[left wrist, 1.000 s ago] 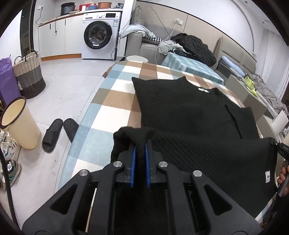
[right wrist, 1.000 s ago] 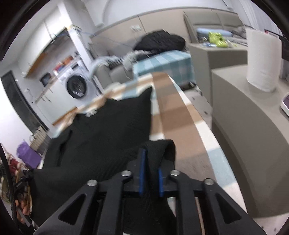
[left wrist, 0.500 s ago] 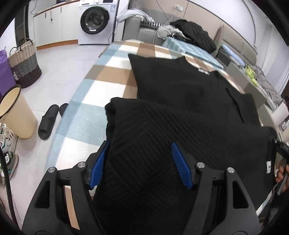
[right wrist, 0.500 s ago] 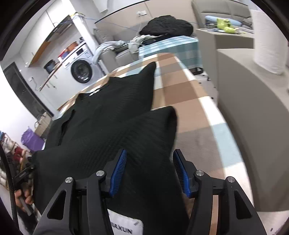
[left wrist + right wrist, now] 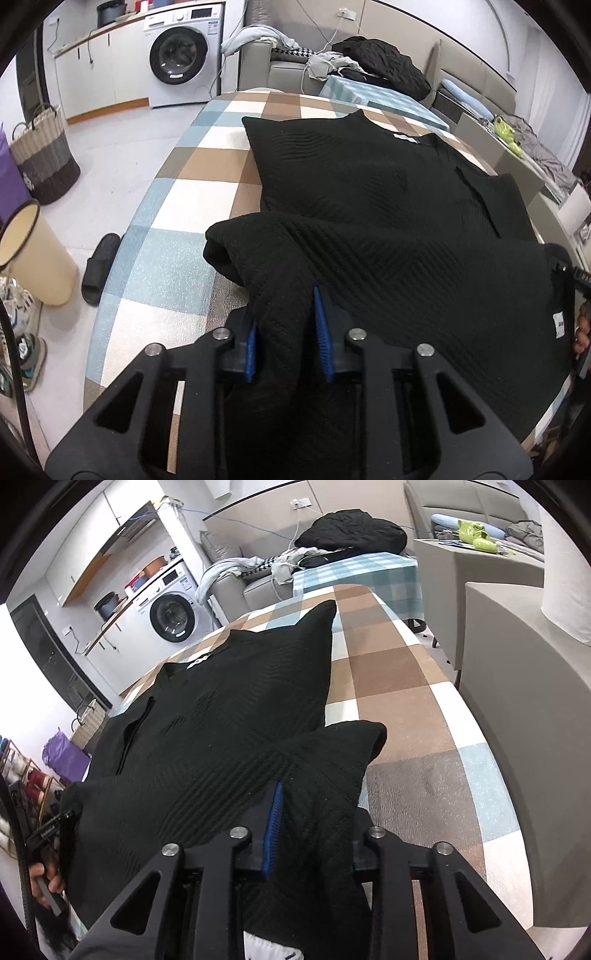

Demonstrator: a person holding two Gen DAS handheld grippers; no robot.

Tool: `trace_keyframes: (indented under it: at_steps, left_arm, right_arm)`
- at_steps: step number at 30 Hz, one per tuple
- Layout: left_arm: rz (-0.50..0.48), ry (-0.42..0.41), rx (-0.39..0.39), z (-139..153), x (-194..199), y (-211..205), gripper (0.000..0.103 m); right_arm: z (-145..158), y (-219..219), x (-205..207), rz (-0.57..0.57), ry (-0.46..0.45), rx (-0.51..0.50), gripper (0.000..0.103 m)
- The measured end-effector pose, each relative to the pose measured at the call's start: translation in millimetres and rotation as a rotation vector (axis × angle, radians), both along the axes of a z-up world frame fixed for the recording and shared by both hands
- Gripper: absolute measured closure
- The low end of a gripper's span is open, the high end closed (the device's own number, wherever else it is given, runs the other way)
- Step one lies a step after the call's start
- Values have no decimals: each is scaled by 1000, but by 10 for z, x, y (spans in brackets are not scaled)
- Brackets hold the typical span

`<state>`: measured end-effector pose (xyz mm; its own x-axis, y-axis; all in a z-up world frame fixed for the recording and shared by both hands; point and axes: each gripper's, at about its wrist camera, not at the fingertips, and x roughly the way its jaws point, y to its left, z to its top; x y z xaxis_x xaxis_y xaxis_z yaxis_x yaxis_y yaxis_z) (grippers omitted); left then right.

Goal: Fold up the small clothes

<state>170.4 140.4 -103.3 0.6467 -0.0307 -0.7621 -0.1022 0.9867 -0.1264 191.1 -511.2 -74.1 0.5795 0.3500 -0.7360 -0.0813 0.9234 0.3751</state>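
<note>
A black ribbed knit garment point(image 5: 369, 177) lies spread on the checkered table point(image 5: 192, 199), its near part folded back over itself. In the left wrist view my left gripper point(image 5: 286, 336) is closing its jaws, and a raised ridge of the garment's near left corner fills the gap between the blue pads point(image 5: 323, 332). In the right wrist view the garment point(image 5: 236, 709) covers the table point(image 5: 399, 672). My right gripper point(image 5: 314, 834) is also closing on a bunch of the near right corner. One blue pad point(image 5: 274, 830) shows; cloth hides the other.
Left of the table are a cream bin point(image 5: 33, 254), a slipper point(image 5: 99, 262), a woven basket point(image 5: 40, 155) and a washing machine point(image 5: 181, 55). A sofa with piled clothes point(image 5: 373, 62) stands behind. A grey cabinet point(image 5: 535, 701) flanks the table's right edge.
A second ago both grippers held bunched corners shut. Half a second ago both stood wide open over the flat-laid fold. Now both have narrowed onto cloth again and sunk slightly.
</note>
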Motion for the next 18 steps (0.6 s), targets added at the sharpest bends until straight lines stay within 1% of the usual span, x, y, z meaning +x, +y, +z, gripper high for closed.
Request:
trace_keyframes:
  at_steps: [6, 11, 18]
  left_arm:
    - [-12, -2, 47, 22, -131, -63, 83]
    - [-11, 1, 46, 41, -303, -37, 83]
    - [-1, -4, 48, 49, -525, 33, 82]
  right_arm:
    - [-11, 0, -86, 20, -8, 3, 79]
    - [6, 0, -199, 40, -5, -4, 79]
    - [39, 21, -371, 112, -1, -38, 79]
